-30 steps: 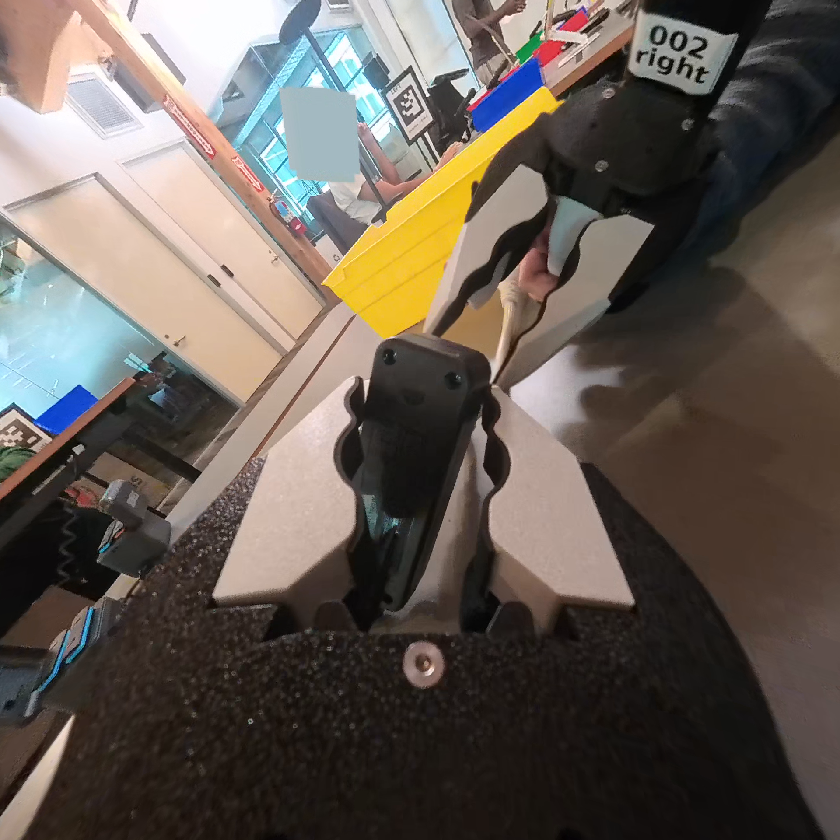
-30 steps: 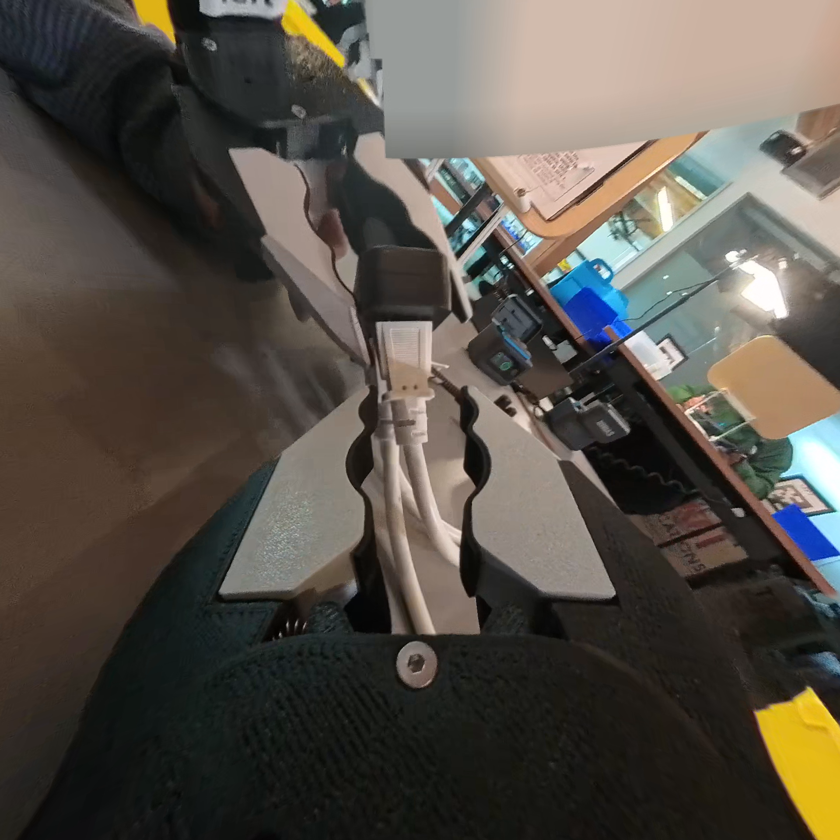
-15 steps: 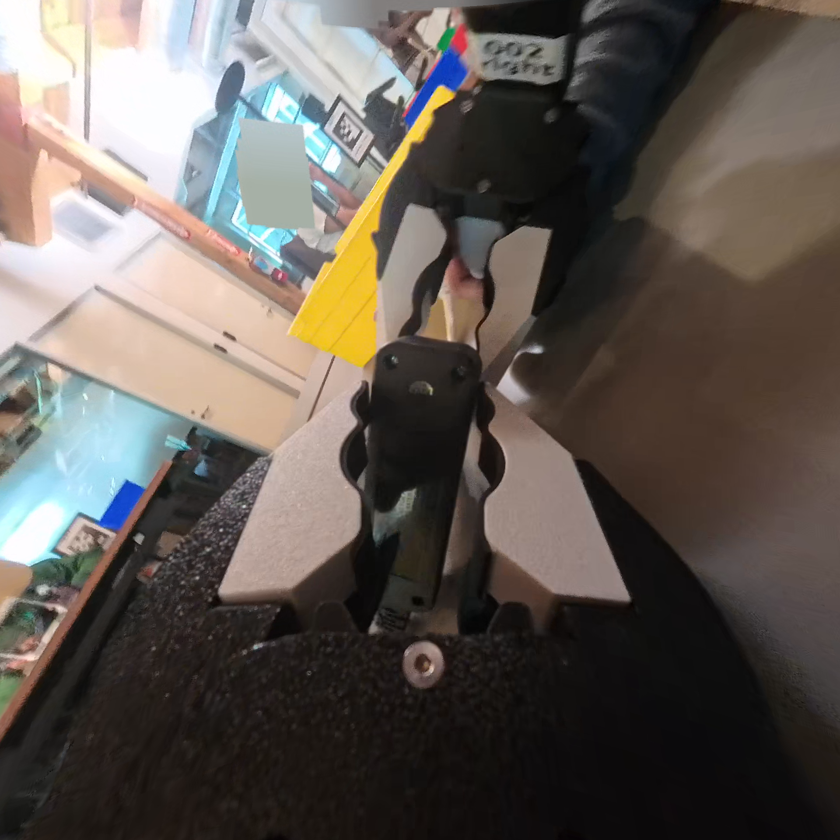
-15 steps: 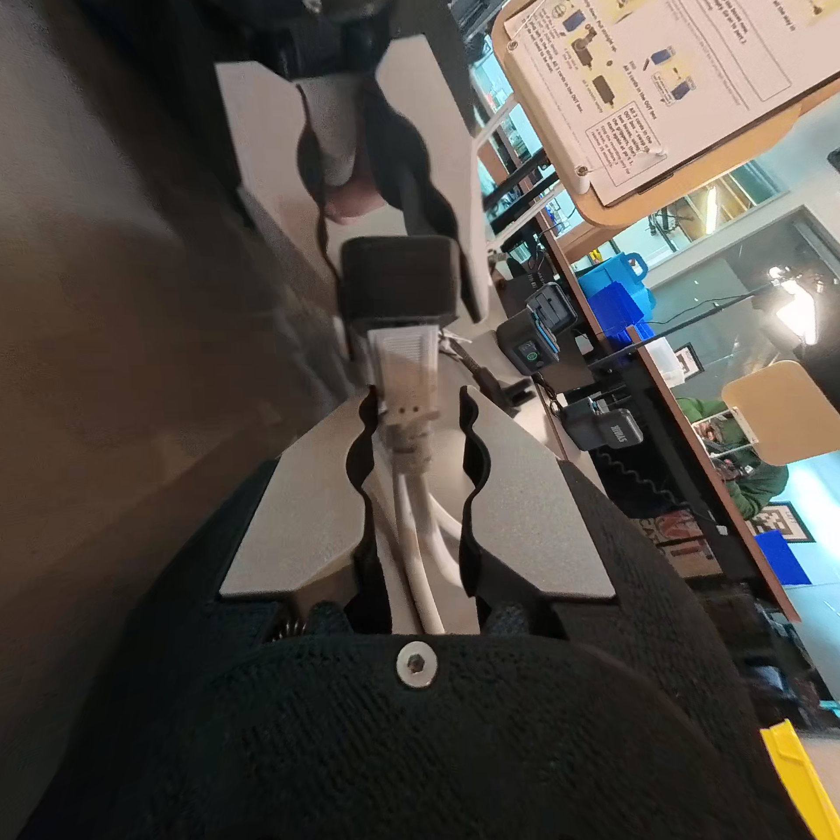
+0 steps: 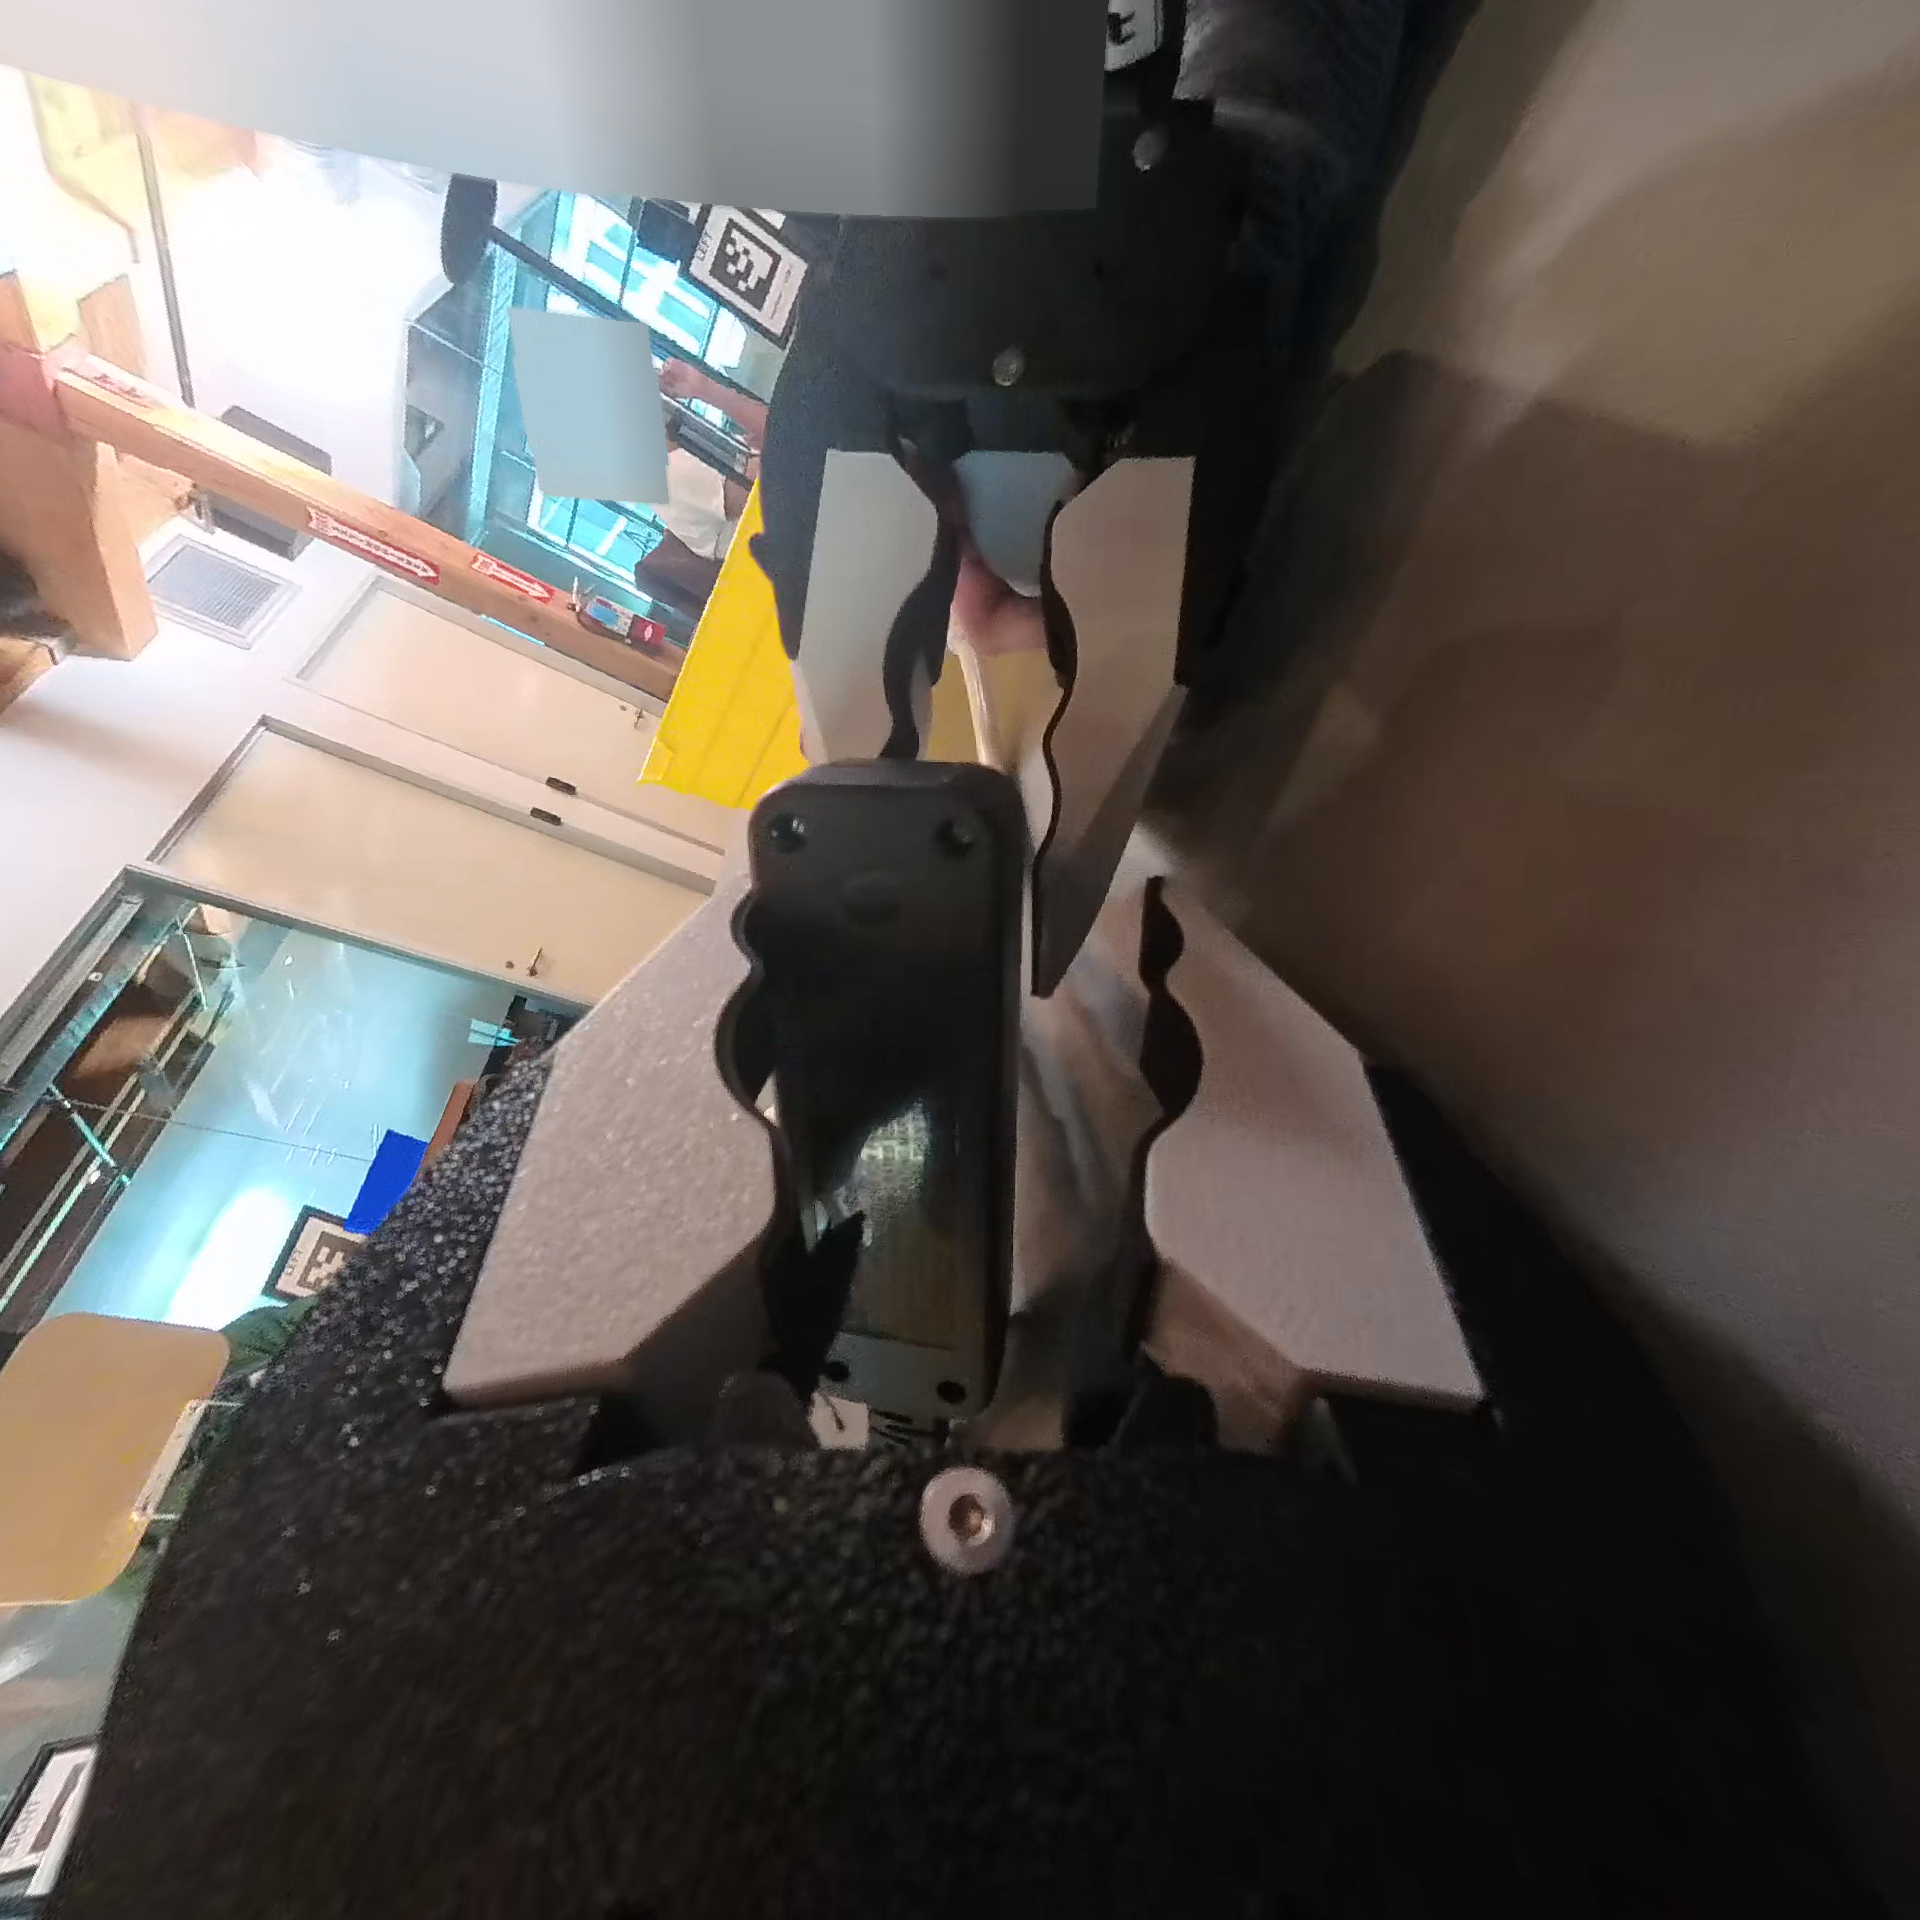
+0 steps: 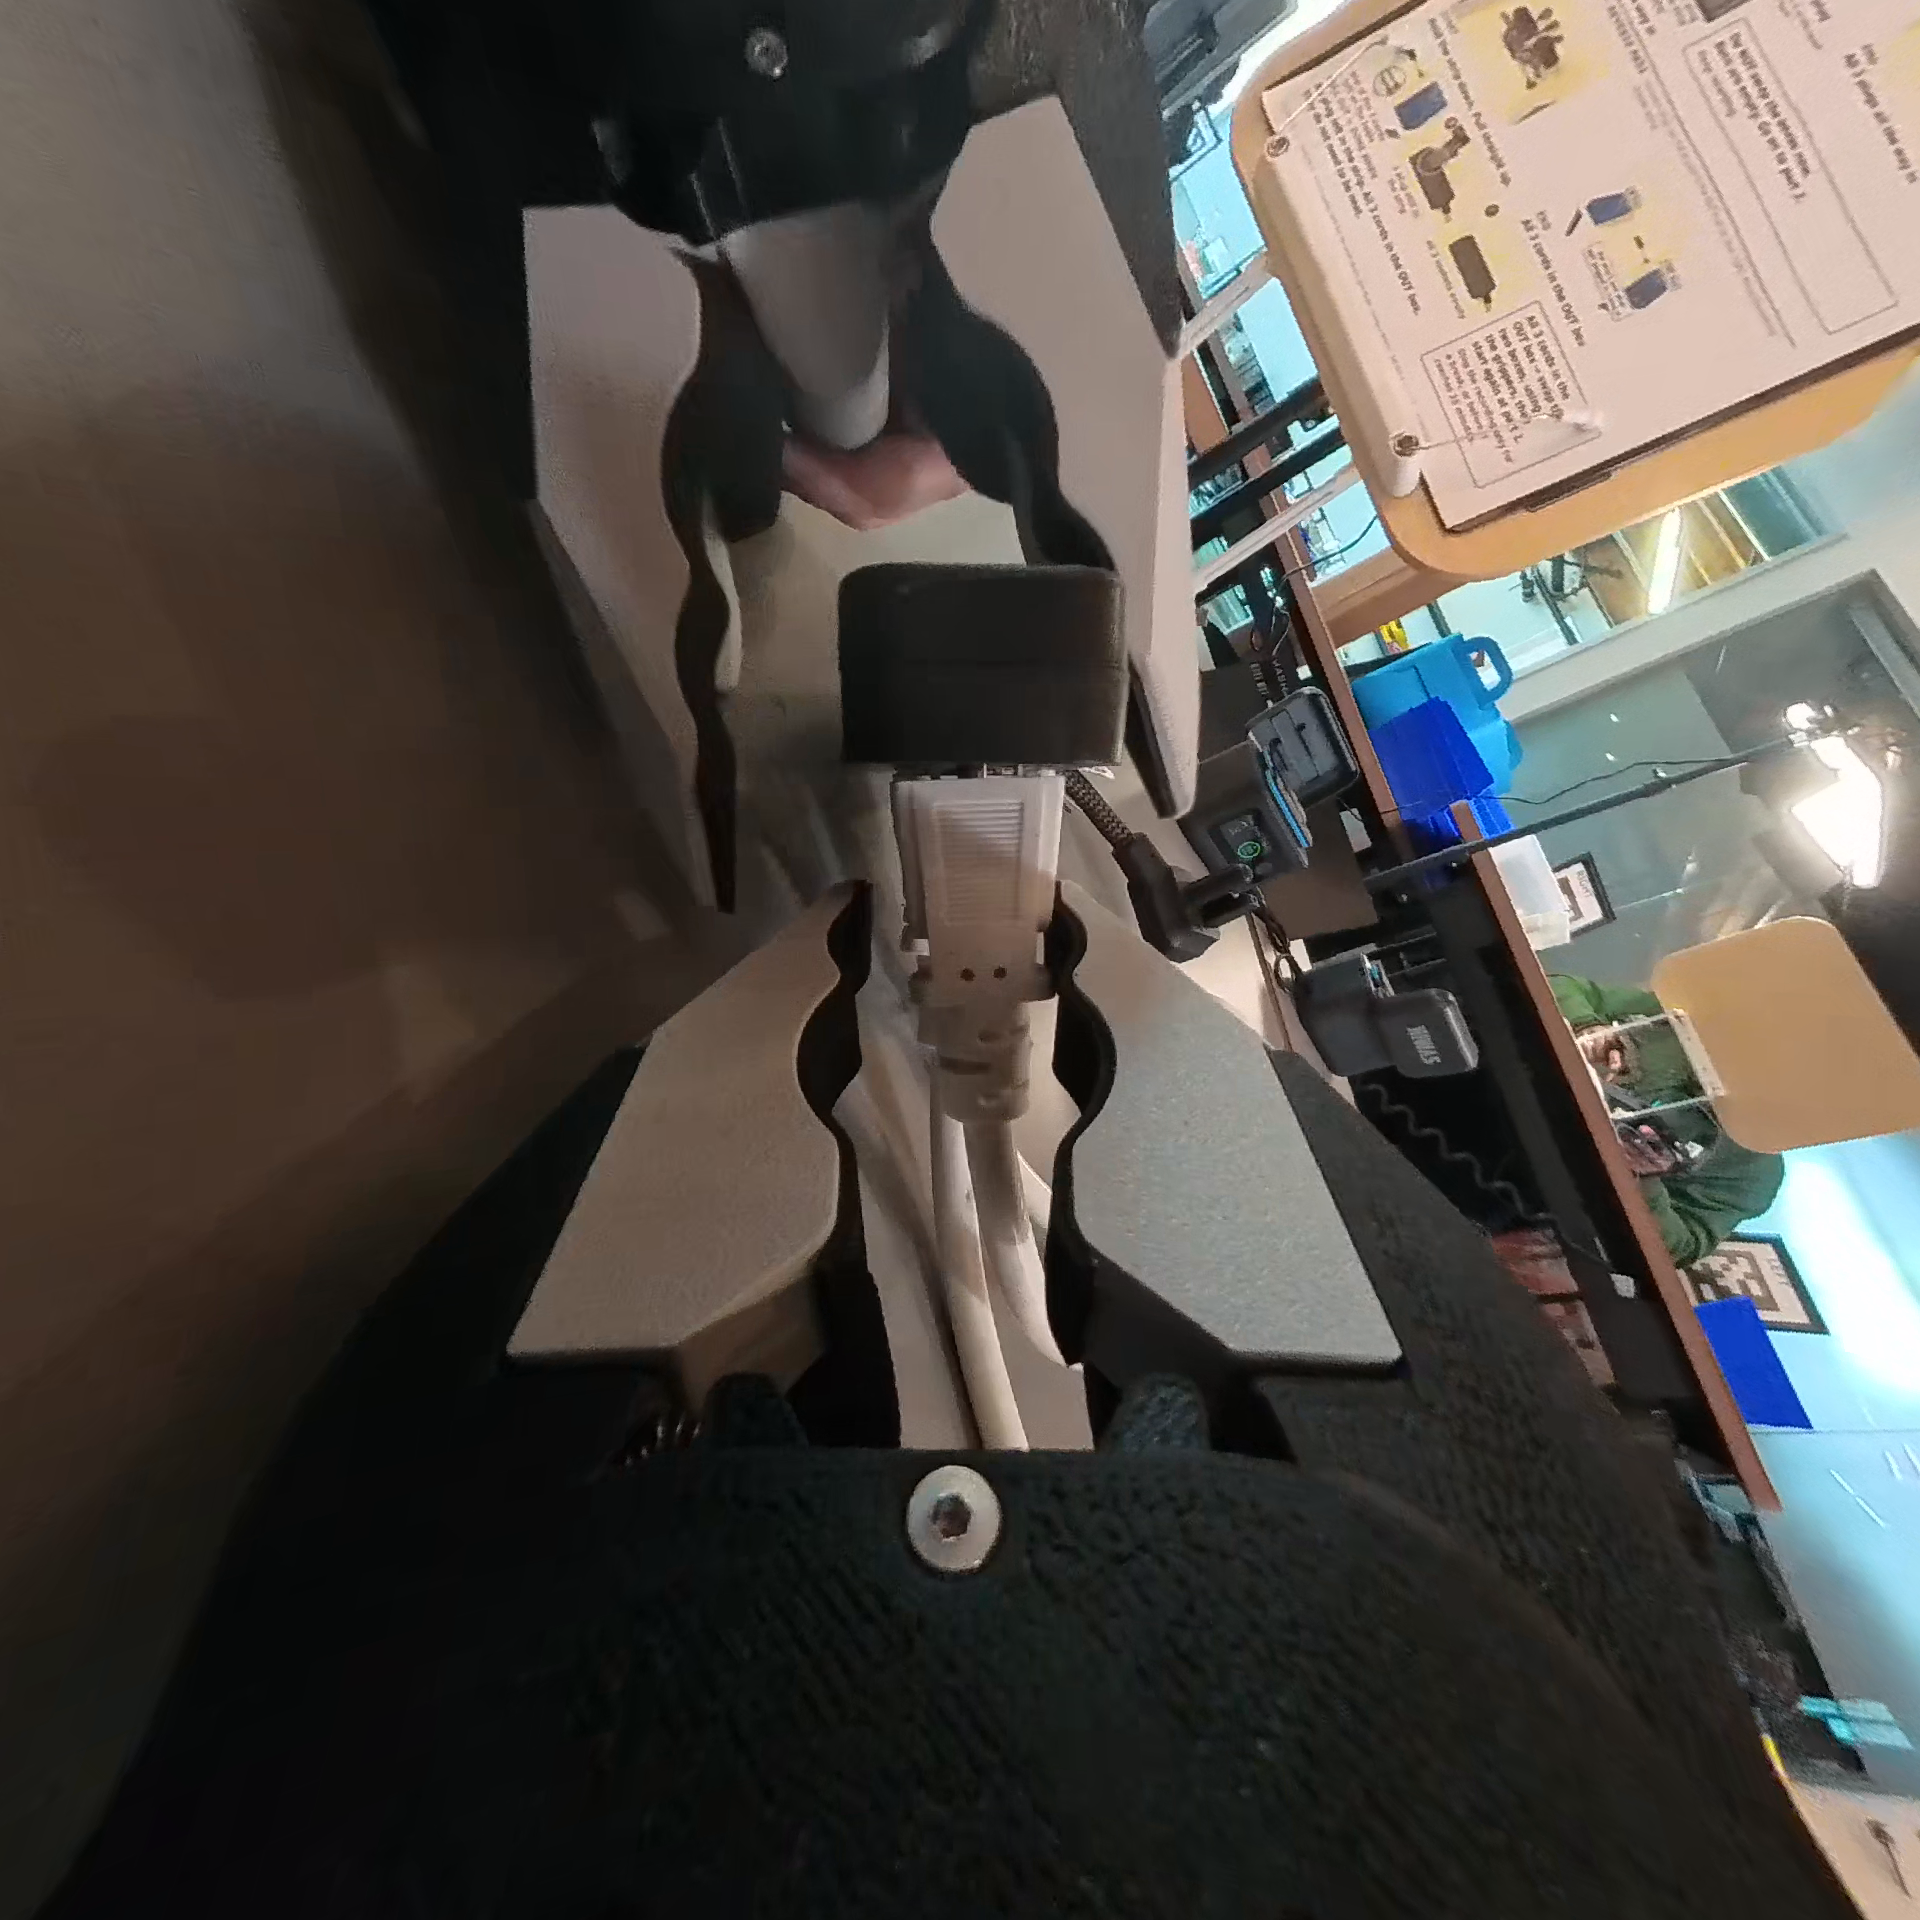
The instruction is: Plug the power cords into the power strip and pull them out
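Black plastic power strip [image 5: 883, 1049] touches only one finger of your spread left gripper [image 5: 940, 1039] — it can drop. Right gripper [image 6: 956, 997] pinches the white ribbed plug [image 6: 977, 862]; pulling may drag it.

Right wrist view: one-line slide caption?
Right hand-held gripper clamps a white plug seated in the black power strip, left hand-held gripper opposite.

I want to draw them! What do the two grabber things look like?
Both match: the left gripper and right gripper have bumpy black bodies, a silver screw and two pale grey fingers with wavy black inner edges. The person wears a dark knit sleeve.
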Demonstrator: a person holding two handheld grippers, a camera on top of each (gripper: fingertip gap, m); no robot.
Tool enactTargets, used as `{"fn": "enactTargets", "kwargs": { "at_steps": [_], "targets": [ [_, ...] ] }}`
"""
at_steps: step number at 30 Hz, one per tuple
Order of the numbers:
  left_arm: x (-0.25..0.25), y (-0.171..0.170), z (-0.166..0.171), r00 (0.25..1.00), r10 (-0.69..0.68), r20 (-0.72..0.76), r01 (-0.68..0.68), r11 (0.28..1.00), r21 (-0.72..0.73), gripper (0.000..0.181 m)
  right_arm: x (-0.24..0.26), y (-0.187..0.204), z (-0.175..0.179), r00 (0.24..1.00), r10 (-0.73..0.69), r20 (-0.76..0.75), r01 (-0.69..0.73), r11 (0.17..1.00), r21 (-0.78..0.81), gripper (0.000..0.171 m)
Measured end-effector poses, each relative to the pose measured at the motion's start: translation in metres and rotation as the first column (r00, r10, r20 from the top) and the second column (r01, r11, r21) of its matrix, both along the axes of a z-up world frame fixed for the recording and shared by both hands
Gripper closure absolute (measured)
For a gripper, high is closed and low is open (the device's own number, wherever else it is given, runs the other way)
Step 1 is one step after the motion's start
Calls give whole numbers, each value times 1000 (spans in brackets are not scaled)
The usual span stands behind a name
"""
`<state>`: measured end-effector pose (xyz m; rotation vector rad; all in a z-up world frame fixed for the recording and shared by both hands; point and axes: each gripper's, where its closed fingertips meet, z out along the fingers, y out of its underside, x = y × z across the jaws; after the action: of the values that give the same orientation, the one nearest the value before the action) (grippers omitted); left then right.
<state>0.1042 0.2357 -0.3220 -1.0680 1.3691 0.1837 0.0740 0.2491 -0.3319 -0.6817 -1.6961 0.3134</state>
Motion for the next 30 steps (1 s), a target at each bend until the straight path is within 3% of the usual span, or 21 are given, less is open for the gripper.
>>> {"fn": "enactTargets", "kwargs": {
  "at_steps": [5,9,14,23,26,30],
  "targets": [
    [1,-2,0,1000,-21,22,21,999,-32,116,0,-1,-2,1000,5,6,-5,1000,23,140],
    [1,-3,4,998,-31,52,33,999,-38,137,-1,-3,-5,1000,9,19,-10,999,45,142],
    [2,-5,0,1000,-27,12,27,998,-59,137,-1,-7,-4,1000,24,13,-25,994,102,135],
    [2,-7,-3,1000,-22,-10,22,999,-39,136,-1,-8,-5,999,30,17,-32,987,156,147],
    [6,-1,-6,1000,20,-10,-21,998,-64,123,-2,-8,-5,1000,24,18,-27,991,134,147],
    [9,-3,-6,999,16,-42,-17,999,-37,129,-1,-9,-7,999,25,28,-28,990,137,147]
  ]
}}
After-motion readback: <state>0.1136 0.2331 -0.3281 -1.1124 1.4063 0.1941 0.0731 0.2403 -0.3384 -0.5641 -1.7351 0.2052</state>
